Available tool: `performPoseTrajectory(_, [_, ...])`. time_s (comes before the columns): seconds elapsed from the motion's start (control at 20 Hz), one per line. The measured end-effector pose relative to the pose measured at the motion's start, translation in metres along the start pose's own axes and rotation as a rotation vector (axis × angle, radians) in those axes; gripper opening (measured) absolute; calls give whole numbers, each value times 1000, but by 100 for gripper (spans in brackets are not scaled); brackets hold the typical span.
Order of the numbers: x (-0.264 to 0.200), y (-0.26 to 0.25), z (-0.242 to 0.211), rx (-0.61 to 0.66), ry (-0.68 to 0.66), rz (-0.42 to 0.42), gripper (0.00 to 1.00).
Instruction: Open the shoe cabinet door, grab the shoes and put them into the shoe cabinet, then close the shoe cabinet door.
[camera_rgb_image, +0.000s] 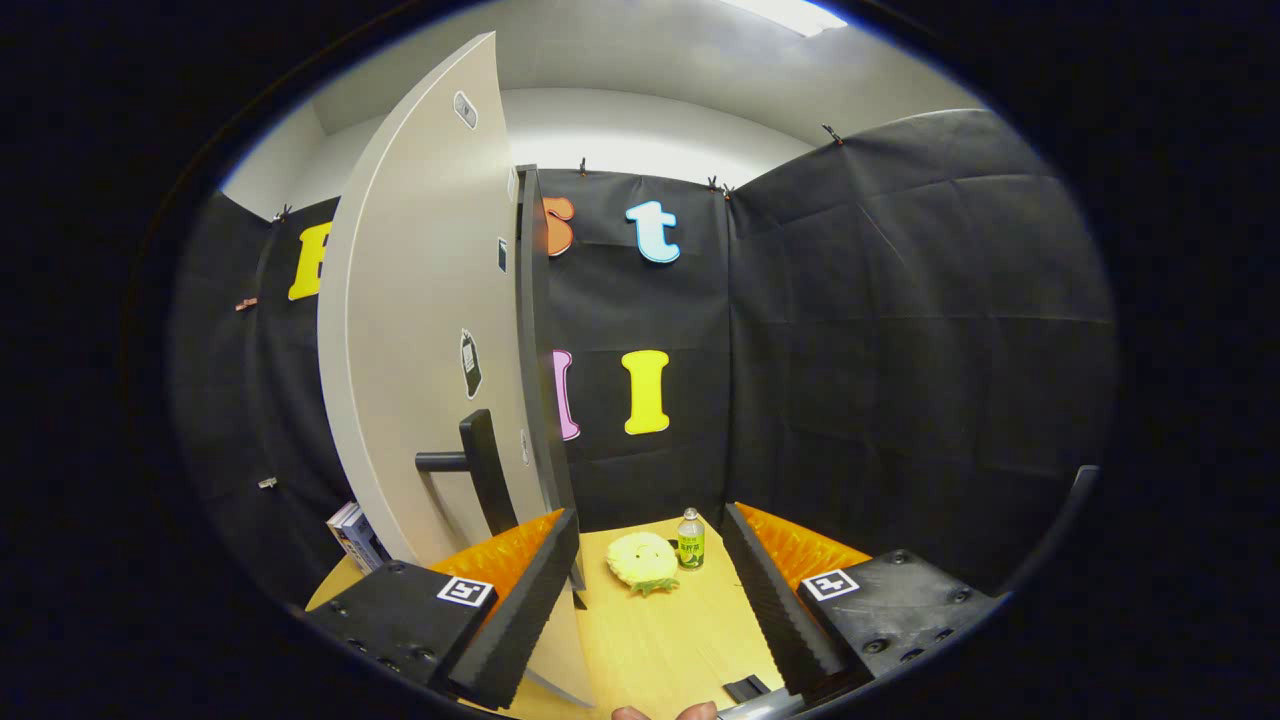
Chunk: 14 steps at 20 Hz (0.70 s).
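The gripper (650, 610) stands wide open with nothing between its fingers over the wooden table (660, 650), the yellow plush slipper (642, 562) and a small green-labelled bottle (691, 540) just ahead, the shoe cabinet door (420, 330) with its black handle (478, 465) beside the left finger

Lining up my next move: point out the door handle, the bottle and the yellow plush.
Handle (487, 470): gripper view, on its upright bar.
Bottle (691, 543): gripper view, on its label.
Plush (642, 560): gripper view, on its middle, ahead between the open fingers.
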<state>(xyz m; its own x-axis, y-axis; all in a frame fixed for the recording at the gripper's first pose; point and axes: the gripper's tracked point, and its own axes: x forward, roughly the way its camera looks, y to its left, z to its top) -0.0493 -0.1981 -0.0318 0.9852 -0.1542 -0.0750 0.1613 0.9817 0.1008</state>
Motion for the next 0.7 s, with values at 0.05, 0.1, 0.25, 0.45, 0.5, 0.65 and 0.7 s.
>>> performPoseTrajectory(0.05, [-1, -1, 0, -5, -4, 3, 96])
performPoseTrajectory(0.1, [-1, 1, -1, -6, 0, 4, 96])
performPoseTrajectory(0.25, [-12, 28, -3, -5, -2, 7, 96])
performPoseTrajectory(0.45, [-20, 61, -6, -16, -9, 31, 96])
performPoseTrajectory(0.5, [-22, 72, -7, -22, -12, 45, 96])
performPoseTrajectory(0.65, [-24, 112, -10, -46, -26, 98, 96])
performPoseTrajectory(0.7, [-22, 128, -12, -50, -27, 121, 96])
